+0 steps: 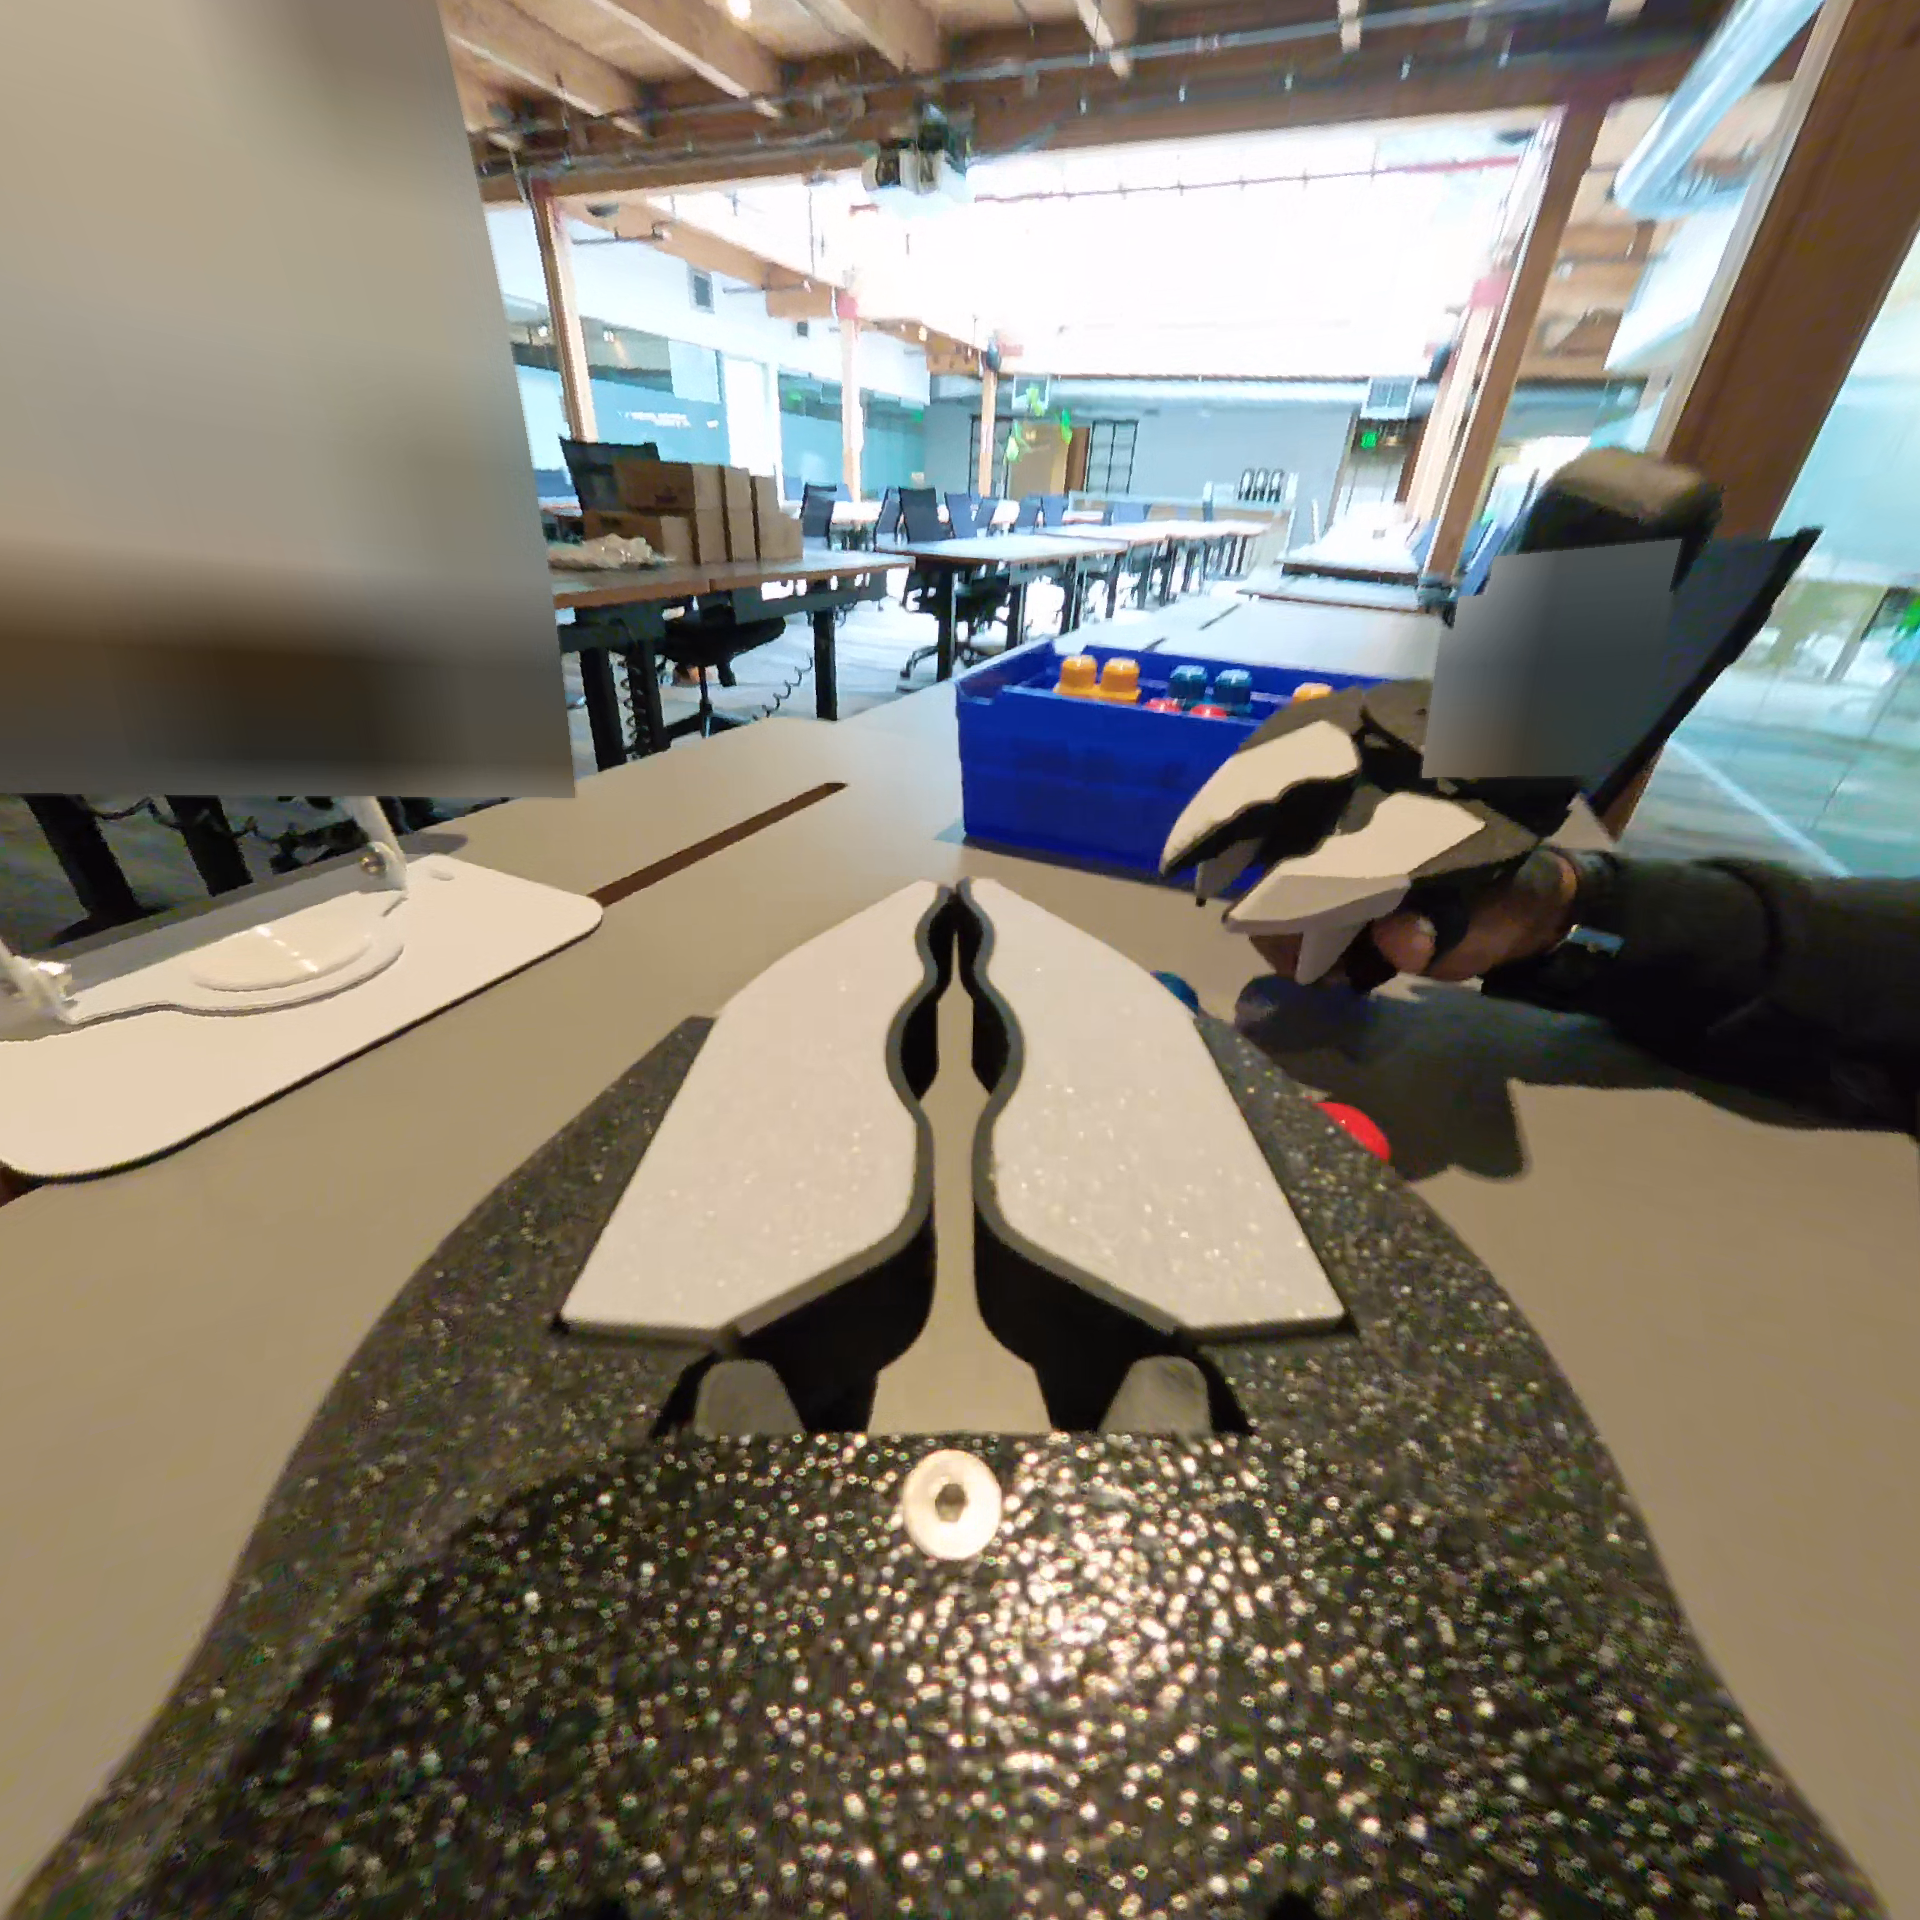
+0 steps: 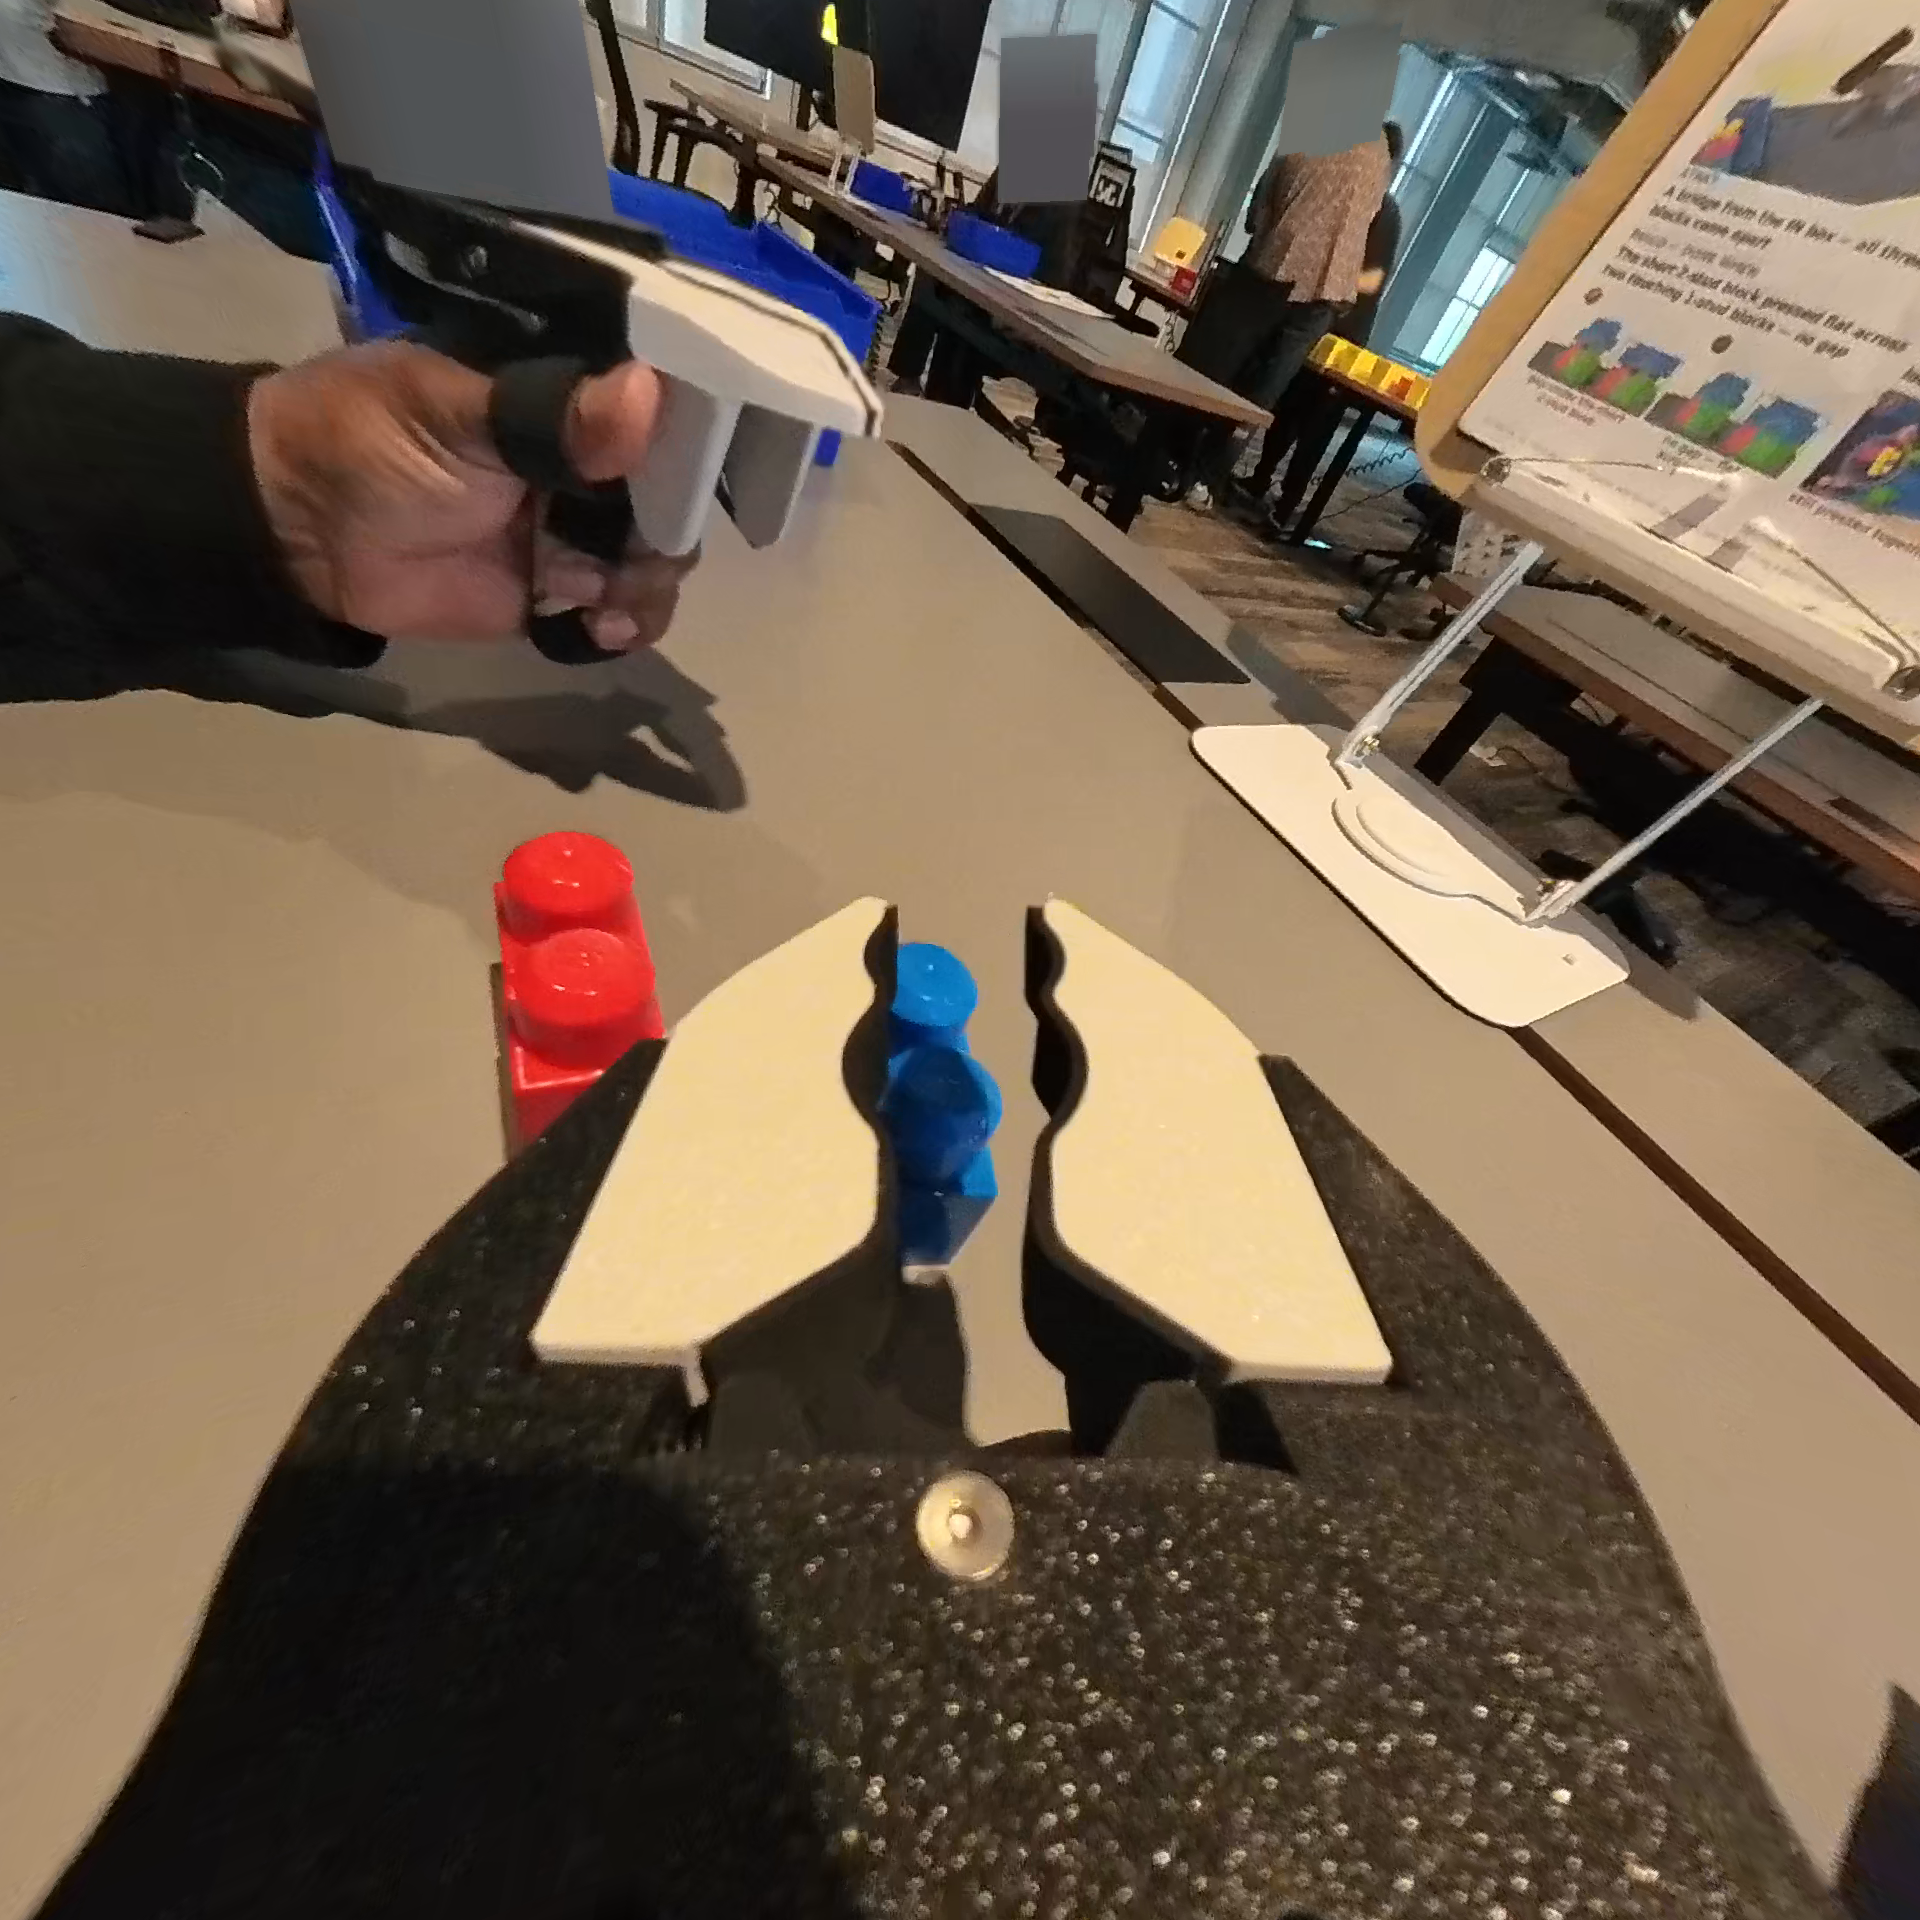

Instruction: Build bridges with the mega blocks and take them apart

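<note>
Straddling the blue block [image 2: 940,1091] with my right gripper [image 2: 961,920], jaws narrowly apart and not yet pinching. Light, rigid, slick plastic; I'd grip its flat sides under the studs. Red block [image 2: 571,977] stands just left; left gripper [image 1: 958,889] is closed, empty.

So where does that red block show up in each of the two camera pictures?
Left wrist view: red block is only a sliver, right of centre, beside the left gripper's body.
Right wrist view: left of centre on the table, beside the blue block.
Shared landmark: white stand base.
</note>
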`<state>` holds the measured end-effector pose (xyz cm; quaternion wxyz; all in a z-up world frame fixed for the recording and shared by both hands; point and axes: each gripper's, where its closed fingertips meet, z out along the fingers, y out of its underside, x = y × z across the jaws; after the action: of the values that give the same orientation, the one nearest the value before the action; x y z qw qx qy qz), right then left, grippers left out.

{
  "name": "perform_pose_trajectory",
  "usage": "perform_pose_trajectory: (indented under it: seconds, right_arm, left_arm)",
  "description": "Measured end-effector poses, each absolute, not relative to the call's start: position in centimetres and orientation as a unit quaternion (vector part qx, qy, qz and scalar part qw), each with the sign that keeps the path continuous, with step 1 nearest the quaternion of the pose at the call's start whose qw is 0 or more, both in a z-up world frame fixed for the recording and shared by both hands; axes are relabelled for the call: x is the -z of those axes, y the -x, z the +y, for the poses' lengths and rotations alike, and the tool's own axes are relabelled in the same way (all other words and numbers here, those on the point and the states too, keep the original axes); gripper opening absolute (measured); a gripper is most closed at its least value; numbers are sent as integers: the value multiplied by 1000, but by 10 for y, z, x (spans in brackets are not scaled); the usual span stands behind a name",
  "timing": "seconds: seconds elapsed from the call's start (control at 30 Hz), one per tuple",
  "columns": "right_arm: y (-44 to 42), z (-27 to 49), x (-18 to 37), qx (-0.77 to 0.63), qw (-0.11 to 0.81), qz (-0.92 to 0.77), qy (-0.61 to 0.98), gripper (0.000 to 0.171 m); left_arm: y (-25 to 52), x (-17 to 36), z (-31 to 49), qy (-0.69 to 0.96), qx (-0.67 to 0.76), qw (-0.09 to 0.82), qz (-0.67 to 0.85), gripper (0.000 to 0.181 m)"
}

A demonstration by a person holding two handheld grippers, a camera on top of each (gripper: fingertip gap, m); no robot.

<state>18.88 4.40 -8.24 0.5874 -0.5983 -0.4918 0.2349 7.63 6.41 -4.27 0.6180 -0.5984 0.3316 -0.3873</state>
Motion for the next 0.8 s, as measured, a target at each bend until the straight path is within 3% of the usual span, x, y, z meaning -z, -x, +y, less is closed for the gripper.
perform_pose_trajectory:
  seconds: [0.17, 0.3, 0.37, 0.73, 0.8]
  right_arm:
    - [-185, 41, 85, -227, 584, -498, 599, 18]
    - [-187, 43, 87, -221, 581, -496, 606, 7]
    - [-190, 47, 89, -219, 575, -492, 615, 0]
    - [-194, 59, 103, -202, 562, -479, 644, 3]
    - [-198, 64, 104, -177, 565, -476, 650, 11]
  left_arm:
    - [-78, 33, 66, 580, 439, 620, 294, 32]
    - [-82, 38, 65, 583, 422, 619, 314, 25]
    - [-83, 40, 59, 572, 417, 620, 337, 0]
    - [-109, 68, 49, 589, 414, 559, 411, 0]
    - [-111, 69, 50, 594, 402, 559, 416, 0]
